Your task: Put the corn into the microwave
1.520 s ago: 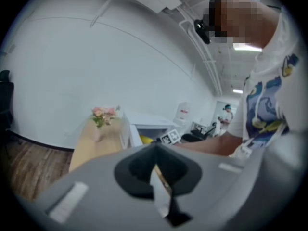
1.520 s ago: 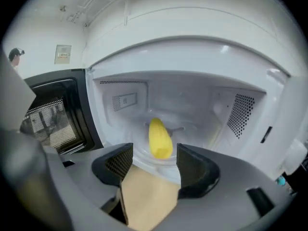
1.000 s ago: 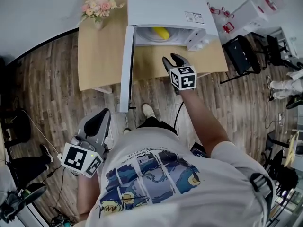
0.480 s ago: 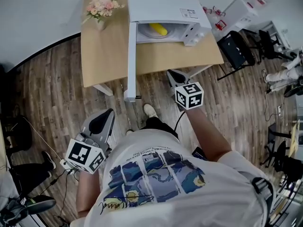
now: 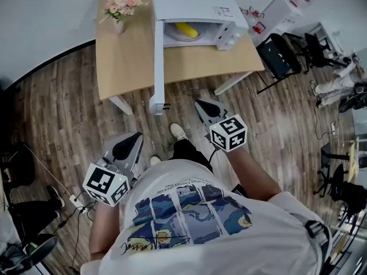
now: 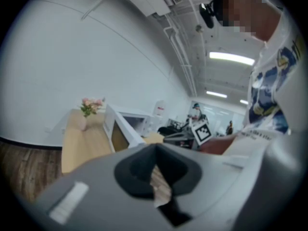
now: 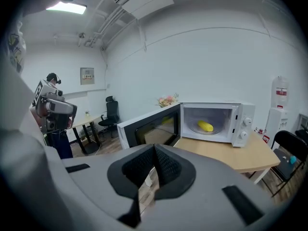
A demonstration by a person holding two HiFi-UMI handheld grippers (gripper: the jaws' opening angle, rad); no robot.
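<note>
A wooden desk point(image 5: 123, 67) stands at the person's point(image 5: 189, 211) twelve o'clock. It carries a white microwave point(image 5: 189, 2) whose door point(image 5: 159, 62) swings wide open toward six o'clock. Over the floor point(image 5: 57, 113), apart from the desk, the right tool point(image 5: 203, 106) and, at its eight o'clock, the left tool point(image 5: 131, 143) both have jaws pressed together, empty. Flowers point(image 5: 119, 6) stand at the microwave's nine o'clock. The corn point(image 5: 186, 30) lies inside the microwave.

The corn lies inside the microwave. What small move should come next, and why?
Probably bring the left gripper to the door and push it shut: the corn lies inside the microwave, the door stands wide open, this gripper holds nothing.
</note>
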